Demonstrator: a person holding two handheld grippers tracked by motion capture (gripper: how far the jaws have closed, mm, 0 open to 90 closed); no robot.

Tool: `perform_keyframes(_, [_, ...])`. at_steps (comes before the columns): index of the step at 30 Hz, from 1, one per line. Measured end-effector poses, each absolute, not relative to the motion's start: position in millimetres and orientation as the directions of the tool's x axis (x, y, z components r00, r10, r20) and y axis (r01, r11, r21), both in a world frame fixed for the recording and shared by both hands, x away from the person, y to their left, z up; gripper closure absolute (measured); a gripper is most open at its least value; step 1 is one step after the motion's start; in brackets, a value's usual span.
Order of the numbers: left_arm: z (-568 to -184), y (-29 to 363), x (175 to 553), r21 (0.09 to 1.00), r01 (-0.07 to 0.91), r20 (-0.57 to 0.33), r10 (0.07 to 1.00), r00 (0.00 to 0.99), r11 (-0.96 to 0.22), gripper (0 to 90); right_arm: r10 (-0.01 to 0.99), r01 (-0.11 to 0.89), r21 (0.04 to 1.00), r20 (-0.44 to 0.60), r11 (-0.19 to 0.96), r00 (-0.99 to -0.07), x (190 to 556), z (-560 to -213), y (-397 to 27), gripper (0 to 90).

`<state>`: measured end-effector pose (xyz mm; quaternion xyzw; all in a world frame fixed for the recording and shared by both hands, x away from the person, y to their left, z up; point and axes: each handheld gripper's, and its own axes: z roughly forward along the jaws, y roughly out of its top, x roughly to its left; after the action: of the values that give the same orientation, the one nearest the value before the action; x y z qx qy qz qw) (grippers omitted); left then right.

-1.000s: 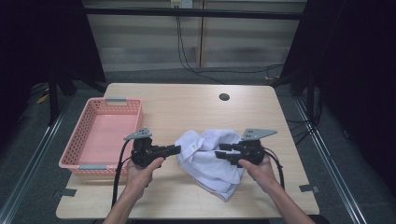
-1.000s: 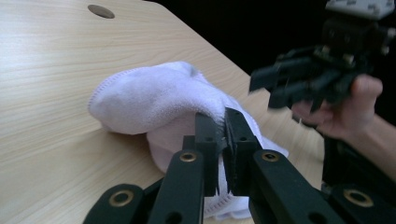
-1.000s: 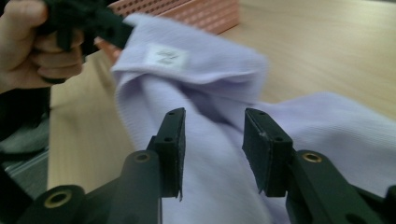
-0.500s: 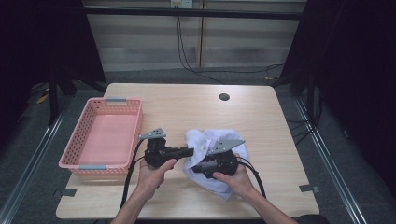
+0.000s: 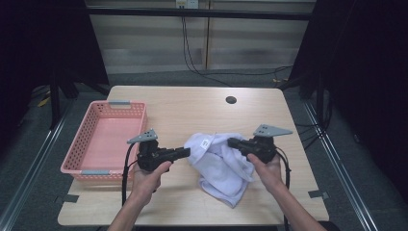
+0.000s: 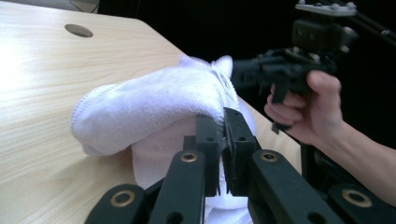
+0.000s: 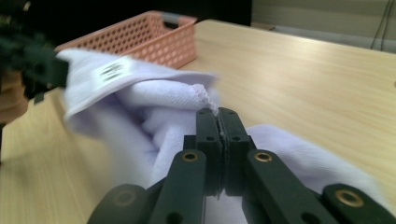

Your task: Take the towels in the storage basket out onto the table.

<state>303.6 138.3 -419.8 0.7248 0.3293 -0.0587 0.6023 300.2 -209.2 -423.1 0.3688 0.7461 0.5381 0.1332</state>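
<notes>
1. A pink basket (image 5: 103, 139) is seen at the left of the tabletop (image 5: 202, 108), with nothing in it; its far corner is also caught in the right gripper view (image 7: 159, 35).
2. The left tongs (image 5: 185, 152) are held level just right of the basket, pointed right at the towel (image 5: 221, 161).
3. The left tongs (image 6: 223, 140) are clenched on a fold of towel (image 6: 154, 100); white cloth is pinched between the pads in the left gripper view.
4. The towel is bunched in the middle of the tabletop, between the two tongs; its upper part is lifted, its lower end is lying on the wood toward the near edge.
5. A label (image 5: 205, 142) is shown on the towel's upper left fold, also blurred in the right gripper view (image 7: 110, 70).
6. The right tongs (image 5: 232, 142) are pointed left at the towel's right edge, held in the right hand (image 5: 267, 168).
7. The right tongs (image 7: 217, 123) have just been closing and are clamped on a hemmed towel edge (image 7: 203, 93), pads pressed together with cloth between them.
8. A dark round hole (image 5: 231, 100) is seen in the tabletop, far side, well apart from the towel.
</notes>
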Motion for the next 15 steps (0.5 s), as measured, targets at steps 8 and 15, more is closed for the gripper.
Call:
perform_keyframes(8, [-410,138,299,0.848,0.527,-0.468,0.385,0.796,-0.059,86.3,0.709,0.415,0.904,0.223,0.107,-0.669,316,-412,-235,89.1])
perform_keyframes(15, [-364,129,287,0.898,0.436,-0.397,0.318,0.861,-0.058,86.4,0.734,0.379,0.922,0.206,0.075,-0.647,358,-380,-242,89.1])
